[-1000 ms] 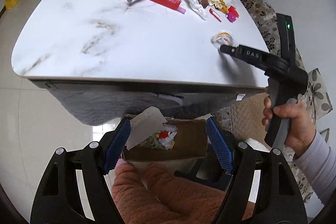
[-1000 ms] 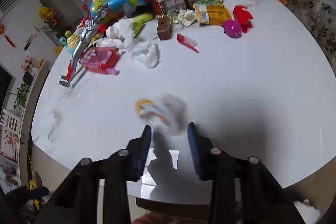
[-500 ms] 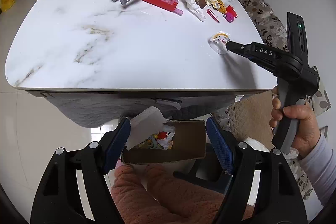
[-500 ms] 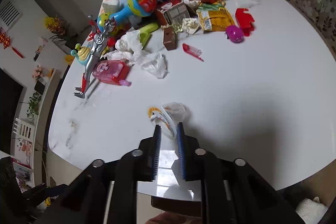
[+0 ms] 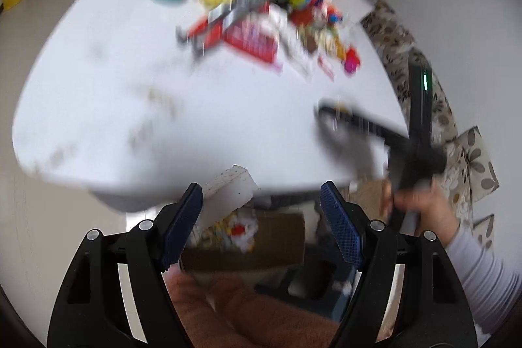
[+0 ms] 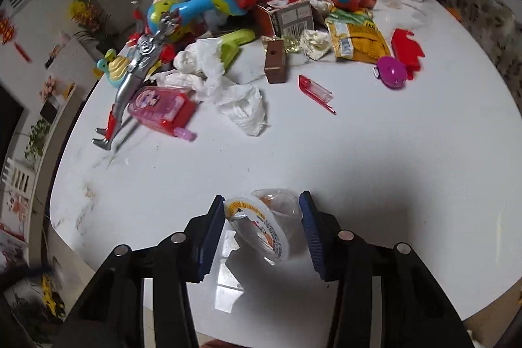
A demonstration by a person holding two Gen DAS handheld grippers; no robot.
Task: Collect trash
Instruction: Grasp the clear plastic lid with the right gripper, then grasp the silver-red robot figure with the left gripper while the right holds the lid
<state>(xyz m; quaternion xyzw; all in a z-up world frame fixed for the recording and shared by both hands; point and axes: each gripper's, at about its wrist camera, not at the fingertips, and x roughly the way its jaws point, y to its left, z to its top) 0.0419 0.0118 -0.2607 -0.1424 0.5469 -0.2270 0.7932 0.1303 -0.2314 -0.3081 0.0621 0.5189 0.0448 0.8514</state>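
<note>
Cup material: the plastic cup (image 6: pixel 277 211) is clear, thin and round, with a peeled foil lid (image 6: pixel 257 227) that has an orange printed border and hangs from its rim.
Cup position: it lies on the near part of the white marble table (image 6: pixel 359 152), between the two blue ribbed pads of the right gripper (image 6: pixel 262 222).
Cup and pads: the left pad is just beside the lid; the right pad is just beside the cup wall. I cannot tell if they really touch.
Cup direction: the cup lies tilted on its side, and the lid runs from upper left to lower right in the right wrist view.
Right gripper: the jaws are partly open around the cup, not pressed closed.
Left gripper: the left gripper (image 5: pixel 261 227) is wide open and holds nothing; its view is blurred.
Box: below the table edge stands a brown cardboard box (image 5: pixel 261 247) with colourful scraps inside and a pale flap raised.
Pile: on the far side of the table lie crumpled white tissue (image 6: pixel 228 93), a yellow snack bag (image 6: pixel 359 41), a silver action figure (image 6: pixel 137 77) and plastic toys.
</note>
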